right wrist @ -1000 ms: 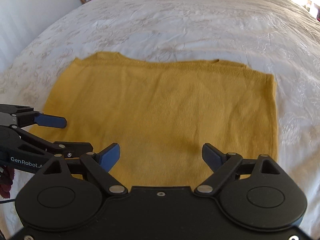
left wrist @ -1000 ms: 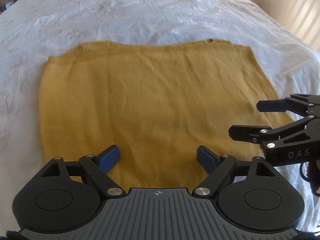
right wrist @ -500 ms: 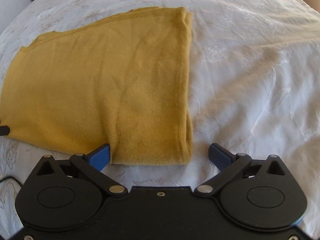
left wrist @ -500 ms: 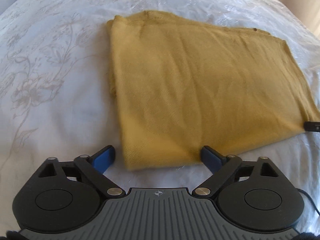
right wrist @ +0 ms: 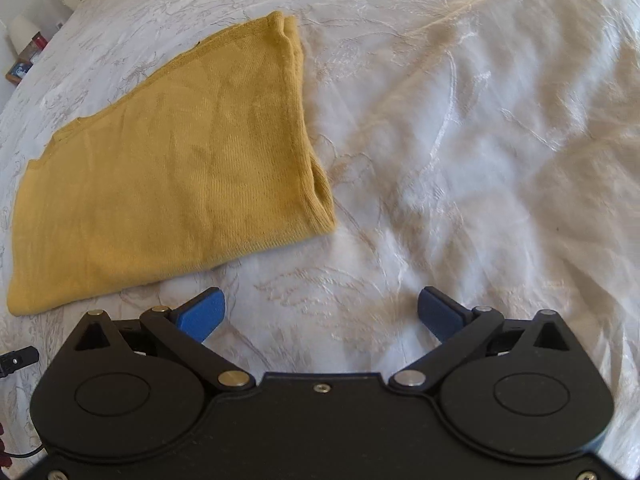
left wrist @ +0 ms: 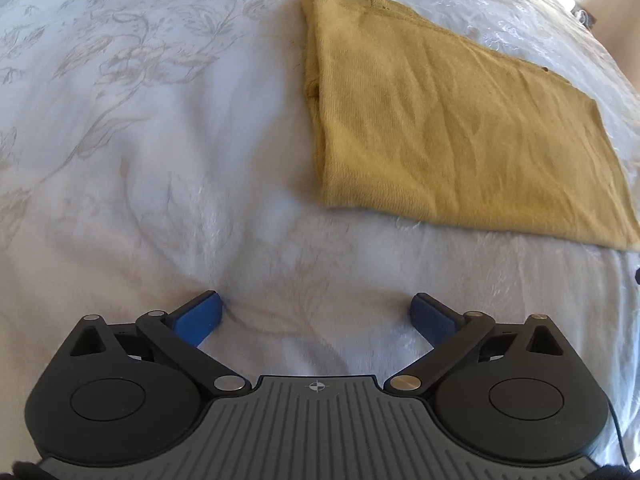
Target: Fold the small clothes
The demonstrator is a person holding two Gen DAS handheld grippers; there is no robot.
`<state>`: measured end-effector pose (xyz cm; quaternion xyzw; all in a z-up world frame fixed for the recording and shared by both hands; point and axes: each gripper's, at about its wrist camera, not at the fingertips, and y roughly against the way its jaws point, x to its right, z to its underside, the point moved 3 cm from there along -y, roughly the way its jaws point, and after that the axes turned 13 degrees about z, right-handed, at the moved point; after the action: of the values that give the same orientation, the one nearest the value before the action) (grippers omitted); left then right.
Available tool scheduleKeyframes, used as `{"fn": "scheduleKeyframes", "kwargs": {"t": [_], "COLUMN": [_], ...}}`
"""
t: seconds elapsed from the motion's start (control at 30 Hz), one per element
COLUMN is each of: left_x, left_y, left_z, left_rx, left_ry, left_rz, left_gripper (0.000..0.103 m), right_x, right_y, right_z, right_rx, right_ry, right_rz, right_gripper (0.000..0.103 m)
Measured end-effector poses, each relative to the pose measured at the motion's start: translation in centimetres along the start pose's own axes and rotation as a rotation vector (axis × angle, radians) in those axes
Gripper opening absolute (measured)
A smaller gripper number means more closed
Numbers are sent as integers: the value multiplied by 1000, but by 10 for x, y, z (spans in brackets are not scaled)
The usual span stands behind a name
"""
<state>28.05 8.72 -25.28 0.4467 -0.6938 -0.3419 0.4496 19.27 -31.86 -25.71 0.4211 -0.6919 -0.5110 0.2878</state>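
A mustard-yellow knit garment (left wrist: 460, 128) lies folded flat on the white bedspread (left wrist: 160, 160), up and to the right in the left wrist view. My left gripper (left wrist: 316, 304) hovers over bare bedspread below and left of the garment's near corner, its jaws opening with nothing between them. In the right wrist view the same garment (right wrist: 180, 184) lies to the upper left. My right gripper (right wrist: 320, 298) stands open over bare bedspread (right wrist: 480, 140), just right of the garment's near right corner, and holds nothing.
The white embroidered bedspread spreads wrinkled on all sides of the garment. A small bedside table with a lamp and small items (right wrist: 24, 60) stands off the bed's far left. A black tip of the other gripper (right wrist: 16, 360) shows at the left edge.
Both grippers have moved apart from over the garment's middle, left one leftward and right one rightward, past its side edges onto bare bedspread. Their jaws stand wider than before.
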Motion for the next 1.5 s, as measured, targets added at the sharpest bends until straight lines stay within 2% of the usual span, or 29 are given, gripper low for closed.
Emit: {"fn": "scheduleKeyframes", "kwargs": {"t": [0.17, 0.37, 0.57, 0.77, 1.03, 1.1, 1.13, 1.33, 1.43, 1.5], "left_x": [4, 1, -2, 7, 17, 21, 23, 49, 71, 88], "left_y": [3, 3, 8, 6, 1, 3, 5, 24, 30, 34], "left_z": [20, 23, 33, 36, 16, 14, 12, 19, 21, 17], "left_rx": [-17, -2, 13, -2, -116, -117, -110, -57, -33, -13], "left_ry": [-35, -37, -49, -76, -32, -26, -21, 90, 94, 76], "left_rz": [-5, 5, 4, -35, -75, -87, -95, -131, -146, -153], "left_gripper": [103, 103, 103, 103, 102, 98, 93, 90, 90, 90], "right_x": [2, -3, -3, -5, -10, -11, -11, 0, 14, 24], "right_y": [5, 11, 12, 11, -4, -6, -7, -15, -13, -9], "right_z": [30, 58, 79, 88, 82, 78, 79, 66, 57, 49], "right_rx": [-43, -70, -104, -103, -128, -126, -123, -189, -211, -188], "right_ry": [4, 32, 1, 1, -4, 6, 10, 46, 16, 11], "right_rz": [11, 30, 40, 55, 55, 59, 58, -40, -125, -164], "right_gripper": [102, 102, 103, 103, 103, 103, 103, 103, 103, 101]}}
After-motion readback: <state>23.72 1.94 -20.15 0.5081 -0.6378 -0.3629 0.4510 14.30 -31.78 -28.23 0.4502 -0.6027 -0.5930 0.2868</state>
